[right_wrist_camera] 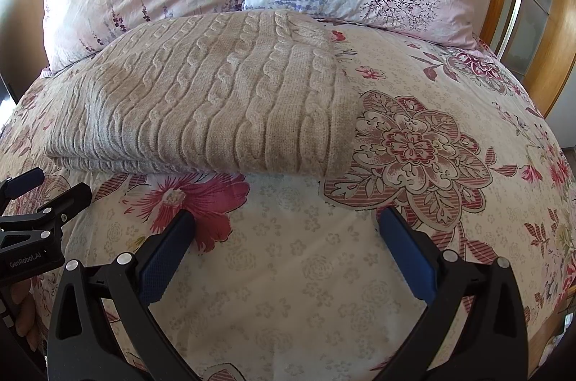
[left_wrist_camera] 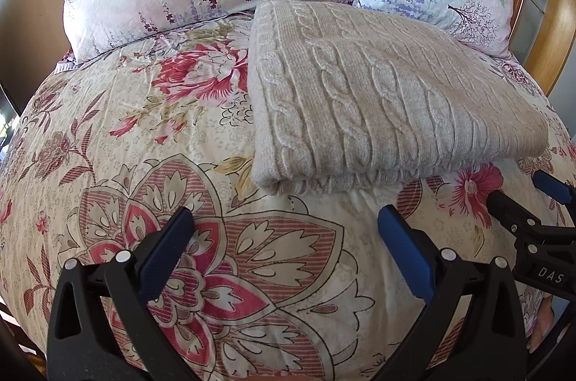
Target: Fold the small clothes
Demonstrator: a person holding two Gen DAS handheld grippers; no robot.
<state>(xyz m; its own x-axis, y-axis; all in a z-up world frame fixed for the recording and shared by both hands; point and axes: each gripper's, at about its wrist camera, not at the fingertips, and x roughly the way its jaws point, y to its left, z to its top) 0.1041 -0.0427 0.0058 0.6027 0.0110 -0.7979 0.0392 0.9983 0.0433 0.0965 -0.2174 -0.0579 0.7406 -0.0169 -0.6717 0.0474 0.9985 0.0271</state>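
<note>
Floral duvet [left_wrist_camera: 108,136] carries a folded cable-knit sweater [left_wrist_camera: 378,100]; left tool [left_wrist_camera: 286,222] and right tool [right_wrist_camera: 286,224] hover spread, side by side, empty. Casings read "DAS", "GenRobot.AI".

Black tongs [left_wrist_camera: 286,219], blue pads [left_wrist_camera: 406,251], silver screws, seemingly plastic

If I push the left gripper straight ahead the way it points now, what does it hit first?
Most likely the folded cable-knit sweater: its near folded edge lies just ahead of the open left gripper, with only the floral duvet between. Depth is hard to judge through the fisheye.
</note>
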